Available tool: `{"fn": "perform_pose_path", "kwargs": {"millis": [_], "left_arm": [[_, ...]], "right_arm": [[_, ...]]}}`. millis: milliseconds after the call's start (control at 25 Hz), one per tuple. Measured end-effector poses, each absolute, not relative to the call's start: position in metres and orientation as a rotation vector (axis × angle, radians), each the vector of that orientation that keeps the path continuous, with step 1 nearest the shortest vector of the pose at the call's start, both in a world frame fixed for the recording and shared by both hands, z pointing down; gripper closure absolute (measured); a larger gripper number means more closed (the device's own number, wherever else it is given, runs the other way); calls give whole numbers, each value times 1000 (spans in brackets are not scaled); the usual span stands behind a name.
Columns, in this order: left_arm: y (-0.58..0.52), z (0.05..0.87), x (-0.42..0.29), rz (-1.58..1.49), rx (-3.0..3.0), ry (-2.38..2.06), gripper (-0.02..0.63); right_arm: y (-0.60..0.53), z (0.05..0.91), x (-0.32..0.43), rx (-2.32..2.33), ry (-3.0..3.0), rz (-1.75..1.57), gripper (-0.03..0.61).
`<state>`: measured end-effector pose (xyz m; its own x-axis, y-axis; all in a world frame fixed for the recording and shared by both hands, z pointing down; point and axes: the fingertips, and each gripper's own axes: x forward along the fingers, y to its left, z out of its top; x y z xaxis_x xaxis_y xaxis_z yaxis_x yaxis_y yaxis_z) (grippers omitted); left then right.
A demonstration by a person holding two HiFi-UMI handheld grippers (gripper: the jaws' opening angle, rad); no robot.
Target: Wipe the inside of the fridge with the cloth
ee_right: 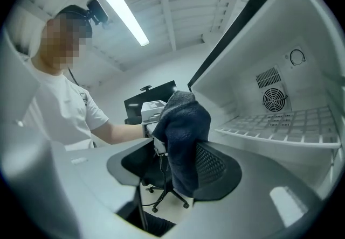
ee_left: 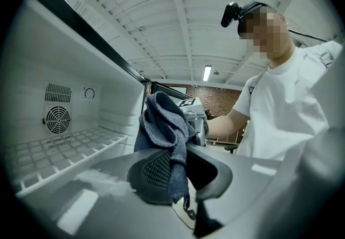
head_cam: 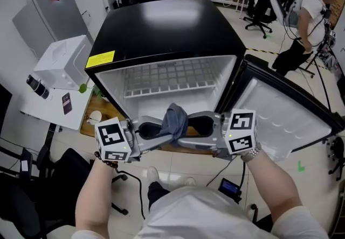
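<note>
Left tongs [head_cam: 160,131] pinch the cloth [head_cam: 175,117] just in front of the open fridge [head_cam: 161,33], your right tongs [head_cam: 190,126] meeting them tip to tip with jaws parted around it, probably to regrip before wiping inside the fridge.

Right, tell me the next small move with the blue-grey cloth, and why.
Probably back the right gripper off the blue-grey terry cloth. Its jaws stand apart around the cloth, while the left gripper looks pinched on it, and the cloth hangs outside the open black fridge, touching no inner wall.
</note>
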<state>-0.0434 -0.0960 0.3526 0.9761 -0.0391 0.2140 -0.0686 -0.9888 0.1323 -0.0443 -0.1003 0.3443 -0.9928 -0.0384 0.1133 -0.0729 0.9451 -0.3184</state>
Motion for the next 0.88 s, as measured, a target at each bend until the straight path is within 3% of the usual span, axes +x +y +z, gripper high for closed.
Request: {"fn": "perform_pose_path", "kwargs": {"millis": [520,600,880], "left_arm": [[-102,387,-77,414,2929,-322,555],[-107,394,-85,430,2923,-388,534],[-120,407,-117,461,2872,-643,474]], "right_arm": [[-104,372,-81,105,-2958,486,448],[-109,377,-86,143,-2955,468,479],[-122,393,-102,287,-2923,325,492]]}}
